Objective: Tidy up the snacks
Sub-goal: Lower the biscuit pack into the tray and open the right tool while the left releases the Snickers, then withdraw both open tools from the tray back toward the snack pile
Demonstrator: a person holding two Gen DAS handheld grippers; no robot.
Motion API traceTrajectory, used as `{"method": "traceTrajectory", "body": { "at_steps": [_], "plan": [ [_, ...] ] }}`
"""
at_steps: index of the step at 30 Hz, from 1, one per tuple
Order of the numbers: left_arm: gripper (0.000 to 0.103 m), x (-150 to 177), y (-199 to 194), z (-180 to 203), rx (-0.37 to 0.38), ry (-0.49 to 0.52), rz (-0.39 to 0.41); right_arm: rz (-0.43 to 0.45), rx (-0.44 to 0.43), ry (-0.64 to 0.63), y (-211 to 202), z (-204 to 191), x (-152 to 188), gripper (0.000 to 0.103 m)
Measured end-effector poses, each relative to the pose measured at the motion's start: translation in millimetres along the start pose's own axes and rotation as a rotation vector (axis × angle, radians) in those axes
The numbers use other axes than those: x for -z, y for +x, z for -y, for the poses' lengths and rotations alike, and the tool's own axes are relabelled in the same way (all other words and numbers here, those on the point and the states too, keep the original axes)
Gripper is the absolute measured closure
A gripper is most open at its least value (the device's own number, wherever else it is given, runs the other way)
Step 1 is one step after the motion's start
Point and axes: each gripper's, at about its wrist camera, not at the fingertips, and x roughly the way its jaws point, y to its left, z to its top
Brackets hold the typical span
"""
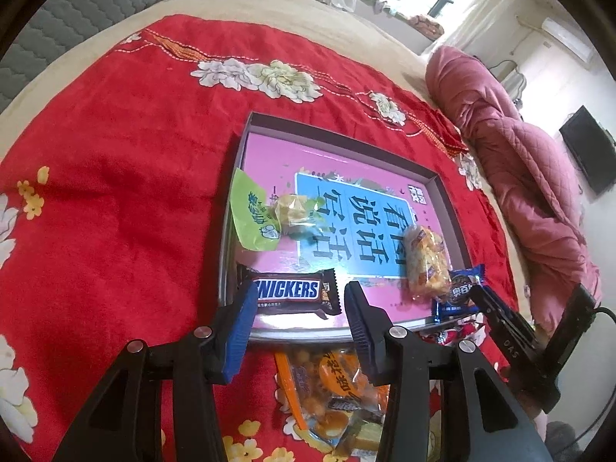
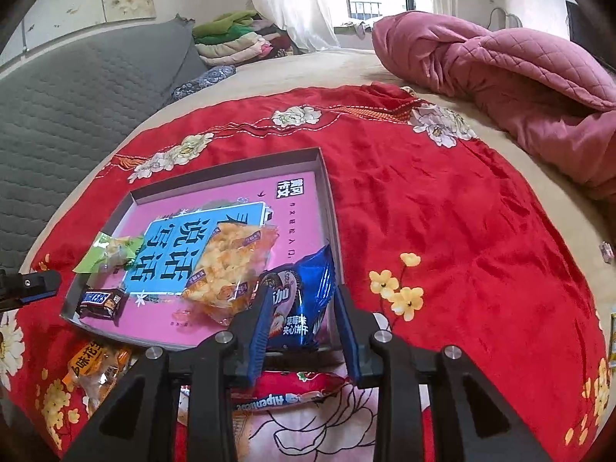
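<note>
So the left wrist view shows the left gripper (image 1: 300,308) hanging with jaws apart above the Snickers bar (image 1: 292,292), nothing pinched, in the pink box lid (image 1: 342,142). Only the right view shows the right gripper (image 2: 304,331) straddling the blue sandwich-cookie pack (image 2: 300,300), pads not clearly squeezing it, and a red Alpenliebe wrapper (image 2: 285,390) just below. The orange puffed-snack bag (image 2: 227,269) sits mid-lid.
</note>
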Motion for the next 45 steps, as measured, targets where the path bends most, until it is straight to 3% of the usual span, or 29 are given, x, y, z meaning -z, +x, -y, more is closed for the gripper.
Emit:
{"method": "traceTrajectory", "body": {
  "at_steps": [4,19,31,36,45],
  "plan": [
    [0.043,0.1,-4.9,2.0,0.008,0.004,0.006,0.007,0.013,0.017,-3.3,4.2,0.4,0.063],
    [0.043,2.8,-12.0,9.1,0.023,0.007,0.009,-0.037,-0.037,-0.044,2.5,-13.0,5.8,0.063],
    [0.042,4.2,-23.2,17.1,0.015,0.034,0.024,-0.016,-0.047,-0.029,-7.7,-11.3,2.6,0.062],
    [0.041,4.9,-27.2,19.0,0.007,0.042,0.030,0.011,-0.057,-0.029,-20.3,-10.6,0.1,0.055],
    [0.041,6.7,-33.5,17.9,0.005,0.044,0.032,0.041,-0.084,-0.045,-39.2,-14.7,-0.3,0.051]
  ]
}}
